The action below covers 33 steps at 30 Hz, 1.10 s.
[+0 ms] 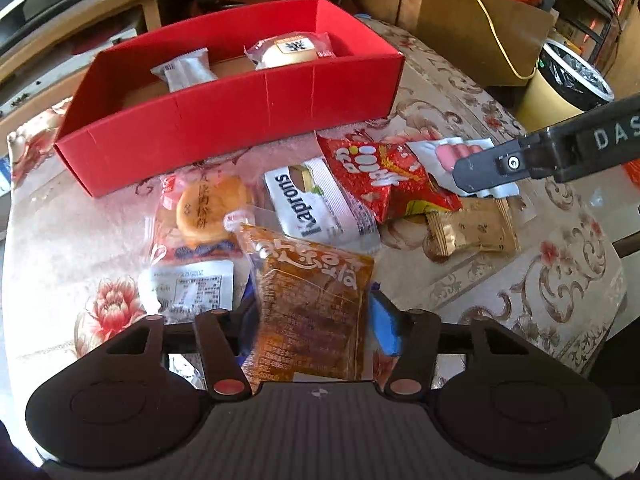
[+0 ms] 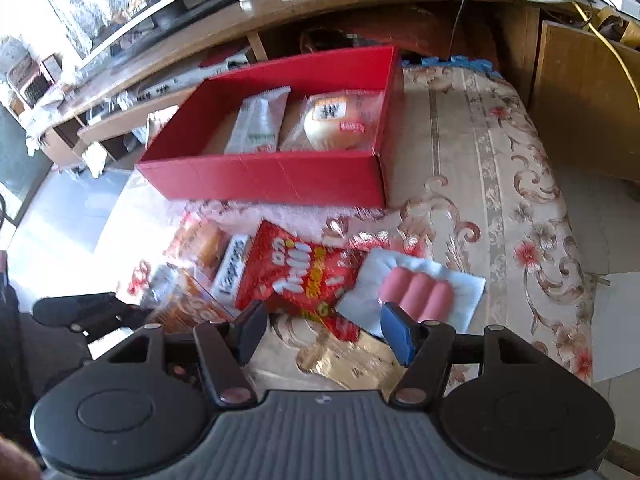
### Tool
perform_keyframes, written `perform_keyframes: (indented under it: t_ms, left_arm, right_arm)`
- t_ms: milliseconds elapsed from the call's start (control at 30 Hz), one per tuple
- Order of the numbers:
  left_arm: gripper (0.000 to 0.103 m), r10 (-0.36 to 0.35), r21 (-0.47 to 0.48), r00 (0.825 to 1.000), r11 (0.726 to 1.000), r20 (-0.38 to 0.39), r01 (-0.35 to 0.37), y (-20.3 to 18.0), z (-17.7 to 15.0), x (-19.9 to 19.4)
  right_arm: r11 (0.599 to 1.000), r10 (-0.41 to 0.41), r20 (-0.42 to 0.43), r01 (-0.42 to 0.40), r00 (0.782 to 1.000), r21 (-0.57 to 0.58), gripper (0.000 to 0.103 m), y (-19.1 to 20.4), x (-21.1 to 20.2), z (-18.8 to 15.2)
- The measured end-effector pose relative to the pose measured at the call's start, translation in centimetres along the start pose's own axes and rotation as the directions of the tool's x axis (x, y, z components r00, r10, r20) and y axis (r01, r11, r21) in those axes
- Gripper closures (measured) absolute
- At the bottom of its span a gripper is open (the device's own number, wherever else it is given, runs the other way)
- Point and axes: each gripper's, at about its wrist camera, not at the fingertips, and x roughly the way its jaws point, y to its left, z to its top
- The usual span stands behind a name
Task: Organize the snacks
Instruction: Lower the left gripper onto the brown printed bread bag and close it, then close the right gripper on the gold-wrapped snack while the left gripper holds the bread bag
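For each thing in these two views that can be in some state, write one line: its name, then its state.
red box: open, no lid, partly filled
white wafer pack: sealed, lying inside the box
bun pack: sealed, inside the box
orange-brown snack pack: between the left gripper's pads, gripped
sausage pack: sealed, on the cloth
red chip bag: sealed, in the pile
right gripper: open, empty
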Motion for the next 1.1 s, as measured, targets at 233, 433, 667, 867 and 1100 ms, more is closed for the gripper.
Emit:
perform_keyframes:
  t_ms: [233,433,667,867,1100]
  left_arm:
    - [0.016,-0.038,-0.019,0.999,0.999,0.009,0.039,0.1,0.3,-0.2]
    - [0.014,-0.067,-0.070,0.998,0.995,-0.011,0.066,0.9,0.3,0.0]
    - [0.012,-0.072,-0.067,0.997,0.995,-0.025,0.070,1.0,0.2,0.1]
    - [0.011,-0.071,-0.050,0.997,0.996,-0.021,0.070,0.8,0.2,-0.2]
    - [0.010,-0.041,-0.095,0.999,0.995,-0.012,0.040,2.4,-0.1,-1.0]
  right_arm:
    - [0.995,-0.020,-0.096,0.011,0.995,-0.100,0.040,-0.1,2.6,-1.1]
    - [0.983,-0.054,-0.111,0.033,0.992,-0.178,0.033,0.2,4.9,-1.2]
    - [0.969,-0.050,-0.192,0.001,0.980,-0.246,0.034,2.3,3.9,-4.0]
    - [0.960,-0.139,-0.158,0.094,0.978,-0.265,0.034,2.8,4.7,-3.7]
    - [0.960,-0.150,-0.148,0.108,0.978,-0.258,0.004,3.2,5.6,-4.2]
